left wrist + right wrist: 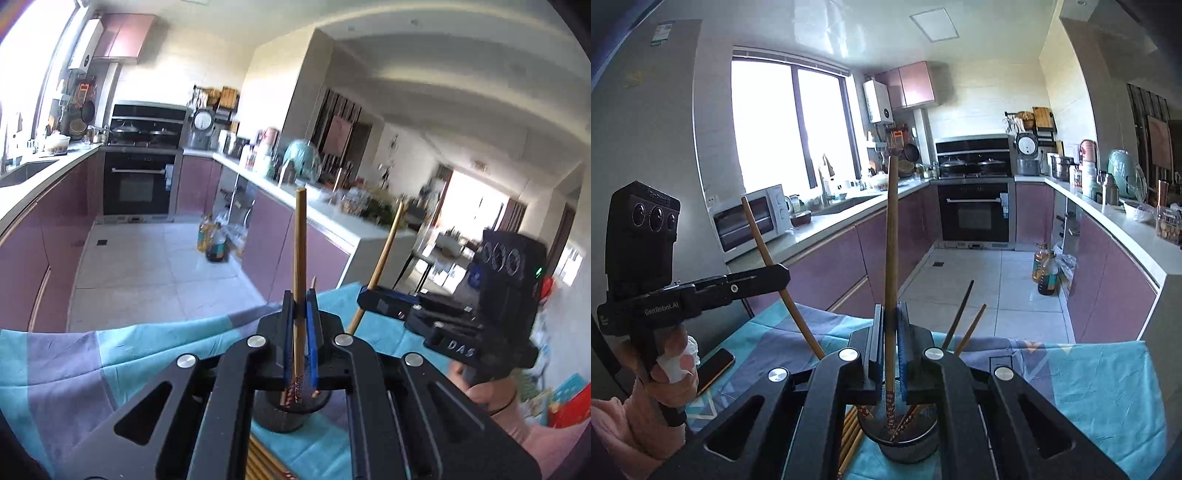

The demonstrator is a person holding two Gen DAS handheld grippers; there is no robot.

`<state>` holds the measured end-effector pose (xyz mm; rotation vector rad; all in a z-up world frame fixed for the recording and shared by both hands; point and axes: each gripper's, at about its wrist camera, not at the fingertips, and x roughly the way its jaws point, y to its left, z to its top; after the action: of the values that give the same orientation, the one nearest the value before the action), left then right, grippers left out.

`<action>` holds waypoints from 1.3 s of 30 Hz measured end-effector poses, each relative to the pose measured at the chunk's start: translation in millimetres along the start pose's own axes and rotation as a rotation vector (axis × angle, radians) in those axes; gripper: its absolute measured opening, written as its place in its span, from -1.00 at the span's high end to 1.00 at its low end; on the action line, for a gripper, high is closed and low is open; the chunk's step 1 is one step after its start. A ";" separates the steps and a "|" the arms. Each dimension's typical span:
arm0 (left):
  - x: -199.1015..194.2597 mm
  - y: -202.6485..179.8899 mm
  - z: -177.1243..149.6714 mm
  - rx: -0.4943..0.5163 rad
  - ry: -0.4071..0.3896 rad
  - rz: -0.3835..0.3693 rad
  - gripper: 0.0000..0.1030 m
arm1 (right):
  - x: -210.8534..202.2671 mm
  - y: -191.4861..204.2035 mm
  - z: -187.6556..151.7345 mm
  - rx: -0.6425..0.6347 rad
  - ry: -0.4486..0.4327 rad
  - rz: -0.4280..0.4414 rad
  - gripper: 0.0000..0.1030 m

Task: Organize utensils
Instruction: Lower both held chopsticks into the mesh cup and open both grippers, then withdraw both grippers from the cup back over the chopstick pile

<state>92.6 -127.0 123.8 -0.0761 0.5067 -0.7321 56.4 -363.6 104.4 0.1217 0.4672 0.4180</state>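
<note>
In the left wrist view my left gripper [300, 295] is shut on a wooden chopstick [300, 240] held upright, its patterned lower end over a black mesh holder [291, 413]. To the right, my right gripper [364, 295] grips a second chopstick [388, 247]. The right wrist view shows the right gripper [891, 308] shut on its upright chopstick [892, 229] above the holder [905, 446], which has two chopsticks [960, 321] leaning in it. The left gripper [779, 273] is at the left with its slanted chopstick [764, 243].
A teal and purple tablecloth [1089, 387] covers the table. Several loose chopsticks [849, 432] lie beside the holder, and a phone [714, 369] lies at the left. Beyond the table's edge are the kitchen floor [960, 280] and purple cabinets.
</note>
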 end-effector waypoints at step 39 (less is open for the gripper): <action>71.1 62.6 -83.1 -0.069 0.232 0.130 0.43 | 71.4 -15.0 -52.6 0.048 0.227 -0.104 0.51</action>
<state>137.3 -118.0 6.3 -0.0224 0.7521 -0.5985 95.4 -346.3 25.2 0.0961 0.7044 0.3203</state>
